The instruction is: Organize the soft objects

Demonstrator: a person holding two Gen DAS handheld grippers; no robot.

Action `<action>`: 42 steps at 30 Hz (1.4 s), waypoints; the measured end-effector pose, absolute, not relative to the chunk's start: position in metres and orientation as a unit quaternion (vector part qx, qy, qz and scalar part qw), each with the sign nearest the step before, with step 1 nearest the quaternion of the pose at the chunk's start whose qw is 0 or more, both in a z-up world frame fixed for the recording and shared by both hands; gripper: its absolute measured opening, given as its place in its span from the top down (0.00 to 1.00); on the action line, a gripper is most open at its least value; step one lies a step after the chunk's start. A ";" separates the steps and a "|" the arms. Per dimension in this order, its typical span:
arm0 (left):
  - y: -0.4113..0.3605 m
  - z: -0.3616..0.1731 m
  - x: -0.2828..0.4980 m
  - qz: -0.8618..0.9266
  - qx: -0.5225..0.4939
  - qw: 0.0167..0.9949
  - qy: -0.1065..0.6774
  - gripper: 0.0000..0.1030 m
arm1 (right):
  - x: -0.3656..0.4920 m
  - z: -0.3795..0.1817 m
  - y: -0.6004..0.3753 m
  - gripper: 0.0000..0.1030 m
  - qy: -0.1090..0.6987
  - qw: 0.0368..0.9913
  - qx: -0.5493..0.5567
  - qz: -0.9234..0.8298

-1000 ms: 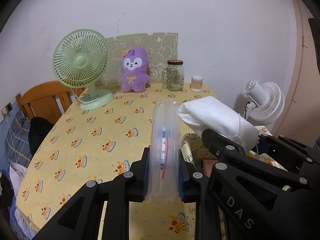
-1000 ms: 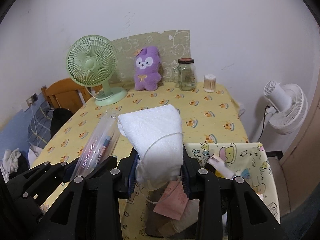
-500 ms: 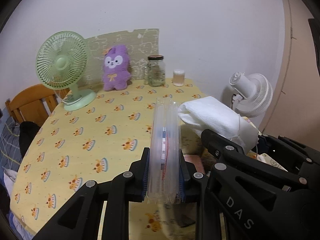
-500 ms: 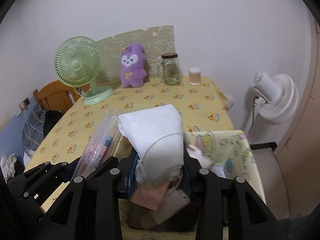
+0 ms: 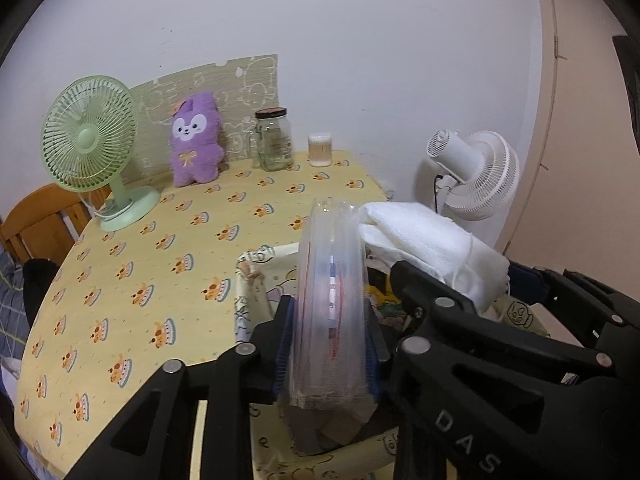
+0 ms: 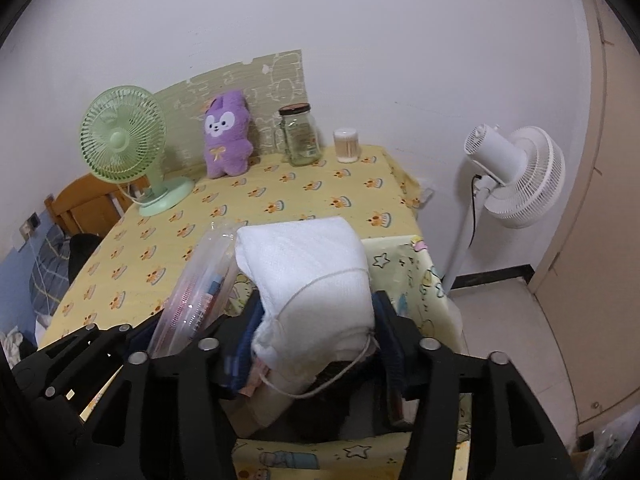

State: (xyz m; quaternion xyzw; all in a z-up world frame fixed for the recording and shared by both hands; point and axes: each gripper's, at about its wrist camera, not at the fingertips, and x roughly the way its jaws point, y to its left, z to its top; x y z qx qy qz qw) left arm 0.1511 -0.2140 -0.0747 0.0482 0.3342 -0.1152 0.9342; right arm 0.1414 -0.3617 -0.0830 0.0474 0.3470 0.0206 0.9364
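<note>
Nearest, left gripper (image 5: 329,344) clamped on a clear plastic zip pouch with red and blue print inside (image 5: 331,292), pouch standing on edge between the blue pads. Right alongside, right gripper (image 6: 316,336) pinched around a folded white textured cloth with a cord loop (image 6: 308,276), loop dangling below the pads. Directly beneath both, an open pale yellow fabric storage bin with cartoon print (image 6: 416,276), set against the near right edge of the table; inside, dark and pinkish items, too jumbled and shadowed to identify. Just beyond, a yellow tablecloth patterned with small orange cake motifs (image 5: 160,240). Farther back on the left, a mint-green desk fan (image 5: 90,140), with a wooden chair back (image 5: 32,220) behind the table's edge. Along the wall, a purple plush rabbit with a yellow bow (image 5: 196,140) leaning upright against a beige cartoon-printed board (image 5: 240,80), then a clear glass jar with a dark lid (image 5: 274,140), then a small round tub of cotton swabs (image 5: 320,150). Off to the right, on the floor, a white pedestal fan (image 6: 516,176) near the wall.
</note>
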 end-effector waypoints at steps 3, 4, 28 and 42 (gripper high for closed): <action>-0.215 -0.075 0.152 -0.115 0.046 0.934 0.334 0.64 | 0.140 -0.083 -0.365 0.29 0.343 0.938 0.042 0.006; -0.215 -0.076 0.153 -0.115 0.045 0.934 0.335 0.63 | 0.141 -0.082 -0.366 0.25 0.343 0.939 0.039 0.000; -0.205 -0.057 0.140 -0.138 0.061 0.935 0.322 0.06 | 0.124 -0.064 -0.358 0.06 0.338 0.940 0.036 -0.018; -0.146 -0.026 0.112 -0.120 0.054 0.945 0.299 0.05 | 0.097 -0.032 -0.312 0.05 0.309 0.950 0.035 -0.020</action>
